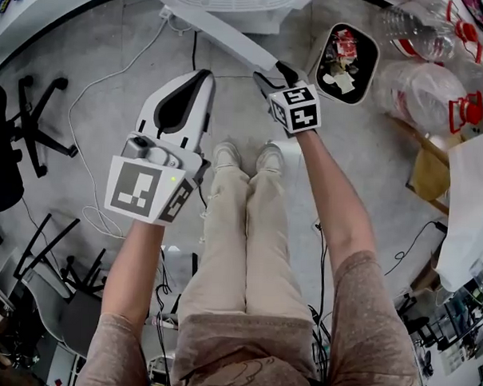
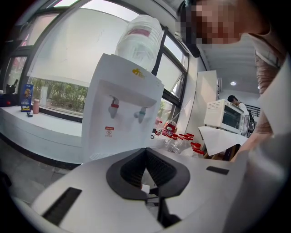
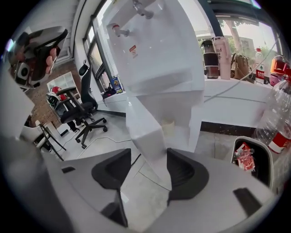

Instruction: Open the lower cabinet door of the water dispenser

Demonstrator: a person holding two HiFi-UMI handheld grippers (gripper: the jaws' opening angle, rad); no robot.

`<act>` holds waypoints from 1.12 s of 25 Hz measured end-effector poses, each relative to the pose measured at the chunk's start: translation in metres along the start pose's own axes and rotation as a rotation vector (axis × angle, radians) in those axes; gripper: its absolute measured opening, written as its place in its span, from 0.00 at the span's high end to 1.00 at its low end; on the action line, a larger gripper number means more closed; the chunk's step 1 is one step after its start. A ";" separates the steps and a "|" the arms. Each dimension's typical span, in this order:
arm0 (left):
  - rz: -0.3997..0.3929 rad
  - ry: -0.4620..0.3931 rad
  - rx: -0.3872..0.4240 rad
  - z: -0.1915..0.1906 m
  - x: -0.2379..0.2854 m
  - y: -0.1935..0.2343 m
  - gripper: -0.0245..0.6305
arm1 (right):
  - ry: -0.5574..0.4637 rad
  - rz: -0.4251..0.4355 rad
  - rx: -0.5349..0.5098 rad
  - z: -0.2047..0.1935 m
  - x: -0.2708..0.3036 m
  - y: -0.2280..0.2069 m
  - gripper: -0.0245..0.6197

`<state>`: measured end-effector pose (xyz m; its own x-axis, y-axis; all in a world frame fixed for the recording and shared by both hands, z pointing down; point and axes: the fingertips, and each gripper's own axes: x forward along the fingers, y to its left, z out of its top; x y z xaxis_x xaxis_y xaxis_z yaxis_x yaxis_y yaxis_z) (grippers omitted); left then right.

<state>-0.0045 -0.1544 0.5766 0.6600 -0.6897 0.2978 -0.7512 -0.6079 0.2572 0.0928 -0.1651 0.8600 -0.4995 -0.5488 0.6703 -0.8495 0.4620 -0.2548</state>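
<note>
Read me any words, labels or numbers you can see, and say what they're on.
No text is legible.
Yellow logo on the water dispenser: too small.
Red label below its red tap: blurred.
Blue box at far left: print unreadable.

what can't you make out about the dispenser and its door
- Head view: dispenser cut off by the top edge.
- Right gripper view: cabinet inside partly hidden by door; whether right gripper touches it is unclear.
- Left gripper view: door hidden behind left gripper; label too small to read.
</note>
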 end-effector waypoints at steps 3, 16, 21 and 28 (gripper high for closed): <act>0.015 -0.002 -0.018 -0.001 -0.003 0.004 0.93 | 0.023 0.028 -0.025 -0.006 -0.001 0.013 0.63; 0.104 -0.008 -0.066 -0.005 -0.043 0.035 0.93 | 0.097 0.127 -0.139 -0.025 0.002 0.075 0.68; 0.161 -0.009 -0.089 -0.007 -0.065 0.049 0.93 | 0.111 0.188 -0.170 -0.031 0.012 0.108 0.71; 0.240 -0.018 -0.108 -0.011 -0.103 0.070 0.93 | 0.146 0.268 -0.232 -0.031 0.026 0.150 0.75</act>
<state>-0.1251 -0.1213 0.5735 0.4619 -0.8166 0.3462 -0.8818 -0.3808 0.2783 -0.0427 -0.0886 0.8605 -0.6548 -0.2903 0.6978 -0.6232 0.7298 -0.2812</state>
